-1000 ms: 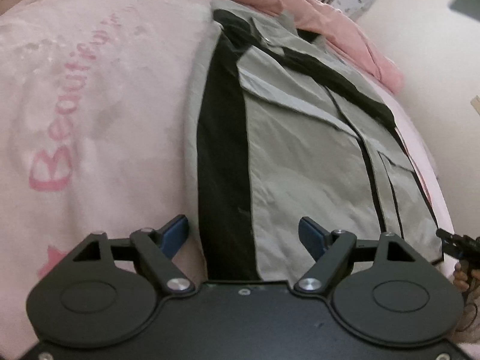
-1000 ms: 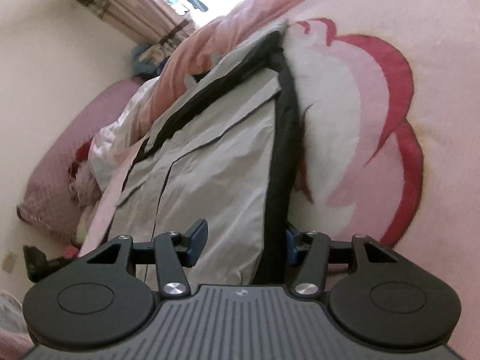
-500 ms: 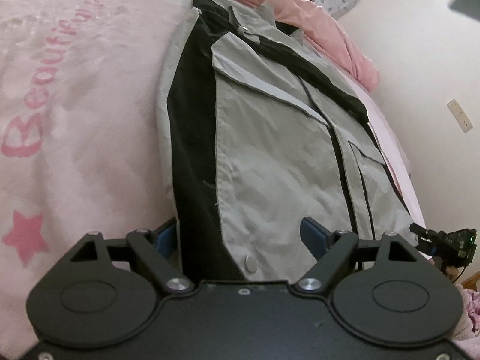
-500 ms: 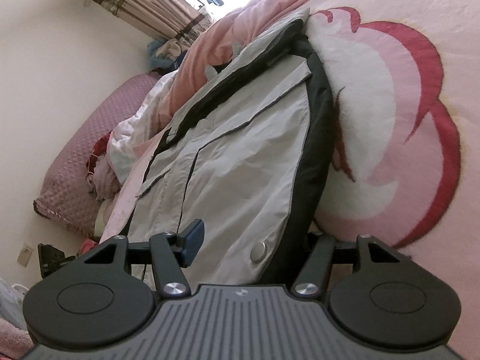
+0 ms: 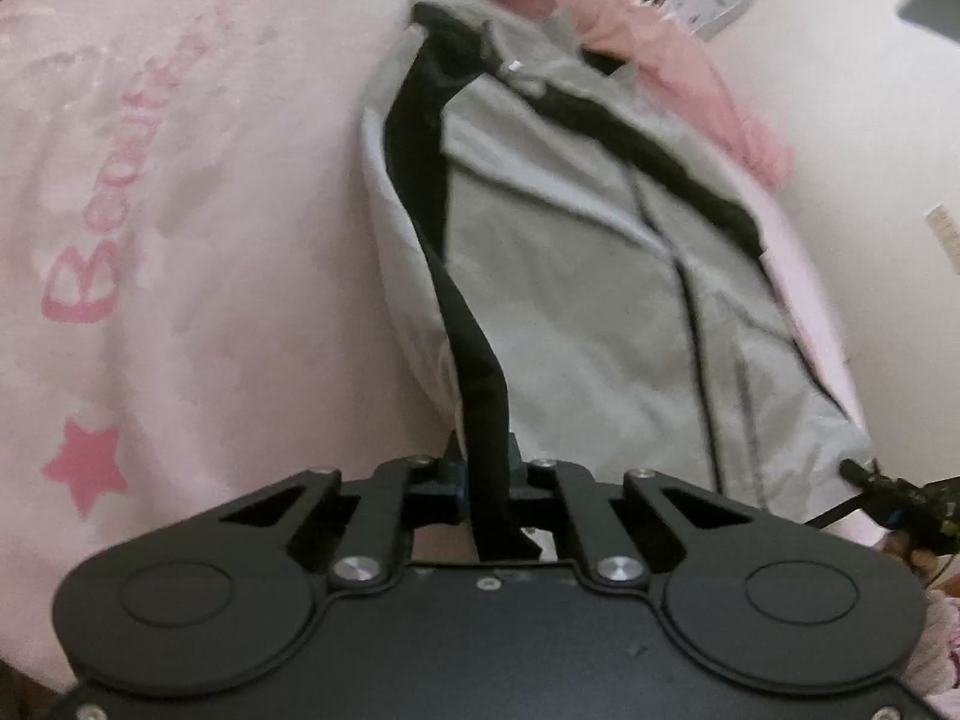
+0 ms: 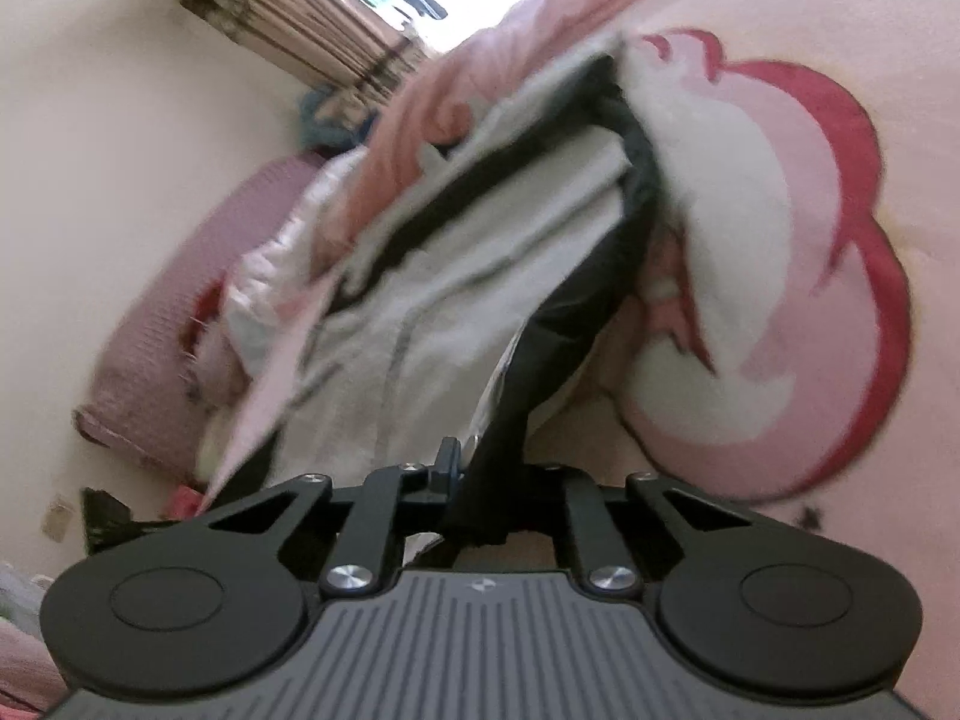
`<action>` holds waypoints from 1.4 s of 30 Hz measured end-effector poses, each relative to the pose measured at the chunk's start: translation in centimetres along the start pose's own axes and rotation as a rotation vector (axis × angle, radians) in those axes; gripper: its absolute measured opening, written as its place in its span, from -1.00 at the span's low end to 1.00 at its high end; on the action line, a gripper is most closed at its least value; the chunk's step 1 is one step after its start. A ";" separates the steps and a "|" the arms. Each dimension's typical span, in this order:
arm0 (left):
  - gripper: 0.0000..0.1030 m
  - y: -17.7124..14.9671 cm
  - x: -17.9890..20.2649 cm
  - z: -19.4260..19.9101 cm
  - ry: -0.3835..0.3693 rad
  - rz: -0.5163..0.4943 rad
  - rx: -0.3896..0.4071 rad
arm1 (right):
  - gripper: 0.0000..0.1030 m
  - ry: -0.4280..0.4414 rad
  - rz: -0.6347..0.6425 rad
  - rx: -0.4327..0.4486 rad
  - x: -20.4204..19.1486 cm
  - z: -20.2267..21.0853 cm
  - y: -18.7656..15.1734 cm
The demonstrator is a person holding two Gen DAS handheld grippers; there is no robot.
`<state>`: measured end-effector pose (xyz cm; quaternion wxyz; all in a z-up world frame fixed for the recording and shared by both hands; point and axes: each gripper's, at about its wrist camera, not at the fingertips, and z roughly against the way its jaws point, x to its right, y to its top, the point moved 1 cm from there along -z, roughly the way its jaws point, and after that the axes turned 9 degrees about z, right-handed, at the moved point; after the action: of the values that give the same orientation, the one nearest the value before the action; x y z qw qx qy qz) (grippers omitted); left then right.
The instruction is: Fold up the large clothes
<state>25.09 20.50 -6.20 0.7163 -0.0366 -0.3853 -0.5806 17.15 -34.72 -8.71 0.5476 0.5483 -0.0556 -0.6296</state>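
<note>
Both the left gripper (image 5: pixel 483 471) and right gripper (image 6: pixel 480 474) are clenched on the jacket's (image 5: pixel 588 276) near hem, lifting it off the pink bedspread (image 5: pixel 180 180); next, probably carry it toward the collar.

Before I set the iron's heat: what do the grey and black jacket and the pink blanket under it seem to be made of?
The grey and black jacket looks like thin, smooth woven synthetic, perhaps nylon or polyester: faint sheen, crisp creases, and it hangs limp where each tool pinches it. The pink printed blanket looks like soft, matte plush fleece with fuzzy print edges. Neither can be confirmed by sight.
</note>
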 end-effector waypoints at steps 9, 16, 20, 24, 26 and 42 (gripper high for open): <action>-0.87 4.6 1.6 0.9 -0.129 0.025 0.057 | -0.76 0.054 -0.078 0.087 -0.2 -1.8 4.0; -0.87 15.0 5.4 -1.7 -0.130 -0.045 0.132 | -0.76 0.046 -0.094 0.140 0.8 -7.5 13.9; -0.87 24.5 8.0 -5.6 -0.096 -0.077 0.165 | -0.76 0.012 -0.053 0.161 0.8 -13.0 22.7; 0.15 34.0 8.9 -10.9 -0.070 -0.020 0.200 | -0.20 -0.062 -0.107 0.208 2.9 -20.5 31.1; 0.56 37.1 8.5 -13.4 0.002 0.038 0.227 | 0.16 -0.156 -0.149 0.201 4.5 -23.4 33.2; 0.64 23.5 -0.3 -14.0 0.075 -0.044 0.095 | 0.39 -0.336 0.090 0.097 8.3 -14.9 19.2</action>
<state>52.41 21.38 -6.89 0.7182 0.0278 -0.3861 -0.5782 42.09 -40.61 -6.97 0.5310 0.4580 -0.2010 -0.6840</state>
